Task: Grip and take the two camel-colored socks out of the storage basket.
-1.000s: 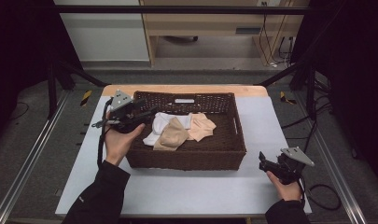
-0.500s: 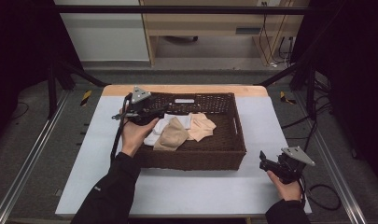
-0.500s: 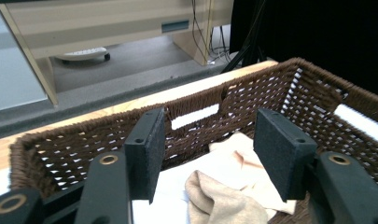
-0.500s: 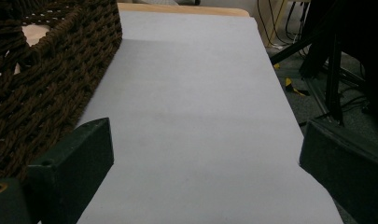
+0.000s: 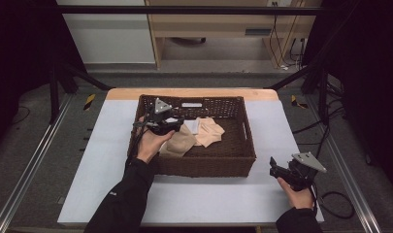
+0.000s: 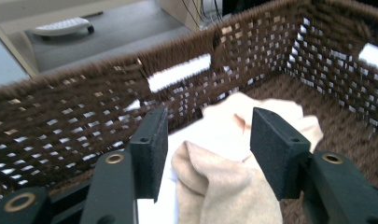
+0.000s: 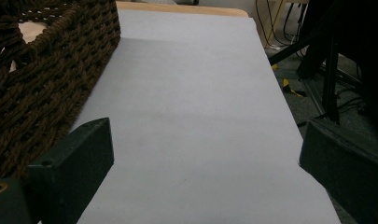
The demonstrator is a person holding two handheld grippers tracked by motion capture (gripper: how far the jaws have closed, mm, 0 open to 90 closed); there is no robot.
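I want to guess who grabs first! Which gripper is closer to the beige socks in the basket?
Left. The left gripper hovers right over the beige socks inside the basket; the right gripper sits outside it, near the table's corner.

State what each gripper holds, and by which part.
Nothing is held. The left gripper is open above a beige cloth in the basket; the right gripper is open over the bare table.

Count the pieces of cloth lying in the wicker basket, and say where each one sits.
3, possibly more underneath: a tan piece beside the left gripper, a peach piece at the basket's middle, and a white piece behind them.
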